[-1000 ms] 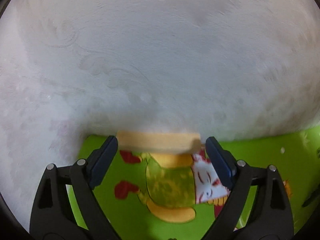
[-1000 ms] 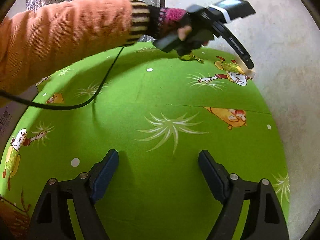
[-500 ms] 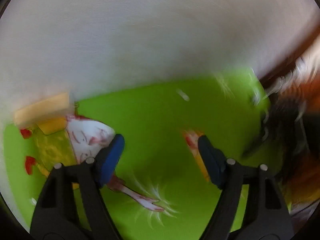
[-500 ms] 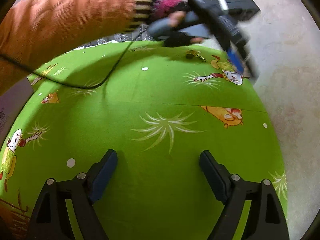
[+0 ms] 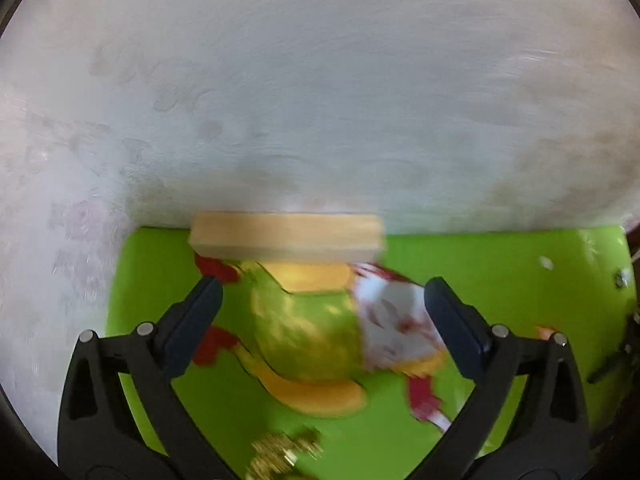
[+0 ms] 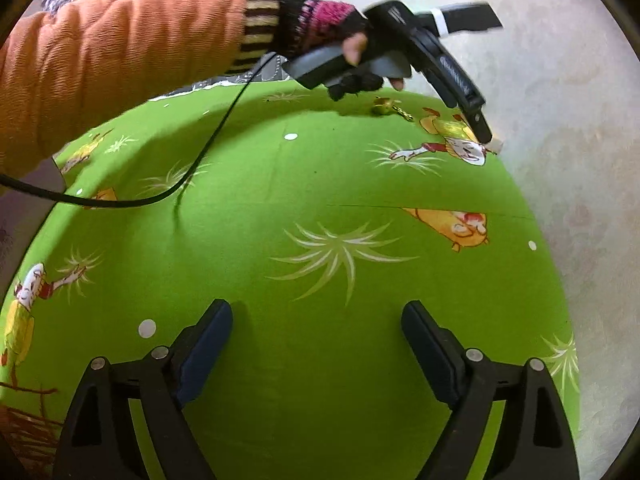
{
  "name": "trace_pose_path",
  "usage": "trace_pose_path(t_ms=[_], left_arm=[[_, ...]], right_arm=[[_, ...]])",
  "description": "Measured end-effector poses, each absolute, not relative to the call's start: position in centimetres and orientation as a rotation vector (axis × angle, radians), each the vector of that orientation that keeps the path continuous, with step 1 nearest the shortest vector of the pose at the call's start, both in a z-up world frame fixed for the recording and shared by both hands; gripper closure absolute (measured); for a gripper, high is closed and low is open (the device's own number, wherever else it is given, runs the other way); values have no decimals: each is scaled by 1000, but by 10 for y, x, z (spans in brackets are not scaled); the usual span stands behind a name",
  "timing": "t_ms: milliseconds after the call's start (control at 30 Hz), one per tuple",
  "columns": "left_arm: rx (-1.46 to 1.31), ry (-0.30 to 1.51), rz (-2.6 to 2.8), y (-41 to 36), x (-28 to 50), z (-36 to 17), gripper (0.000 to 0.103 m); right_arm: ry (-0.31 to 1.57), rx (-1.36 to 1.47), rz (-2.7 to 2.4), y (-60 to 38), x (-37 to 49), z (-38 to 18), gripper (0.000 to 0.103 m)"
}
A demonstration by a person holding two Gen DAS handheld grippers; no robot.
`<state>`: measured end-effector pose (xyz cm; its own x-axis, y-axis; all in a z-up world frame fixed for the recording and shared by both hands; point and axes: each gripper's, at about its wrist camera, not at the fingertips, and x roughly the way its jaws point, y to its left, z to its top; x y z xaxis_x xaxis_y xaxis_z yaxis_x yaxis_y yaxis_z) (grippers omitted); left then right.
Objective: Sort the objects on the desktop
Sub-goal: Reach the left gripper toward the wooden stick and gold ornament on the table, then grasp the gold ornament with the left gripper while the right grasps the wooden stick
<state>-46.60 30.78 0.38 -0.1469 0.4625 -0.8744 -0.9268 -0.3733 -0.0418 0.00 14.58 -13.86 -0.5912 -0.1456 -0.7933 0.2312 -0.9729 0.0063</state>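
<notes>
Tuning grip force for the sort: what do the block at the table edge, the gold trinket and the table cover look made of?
Block: looks like pale unfinished wood, matte, with faint lengthwise grain; blur leaves it uncertain.
Gold trinket: probably metal, shiny brassy glints, short chain attached; too small to be sure.
Table cover: printed green fabric or soft sheet, matte, with a visible crease line.

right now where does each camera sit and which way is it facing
Left wrist: sits on the left gripper, looking steeply down at the wooden block at the green tablecloth's edge by the wall; only its own opening fingers show, nothing between them.
Right wrist: sits on the right gripper, looking across the cloth at the orange sleeve and gloved hand carrying the left gripper.
Shared: block, cloth, gold trinket, clown print.
</notes>
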Motion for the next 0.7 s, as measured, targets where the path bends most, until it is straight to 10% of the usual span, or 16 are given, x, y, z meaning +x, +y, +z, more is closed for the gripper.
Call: trace_pose_path(t_ms=[700], left_arm=[[-1005,690,1946,292,-446,-2,4]], right_arm=[[164,1310,-2603,139,-9,-142,3]])
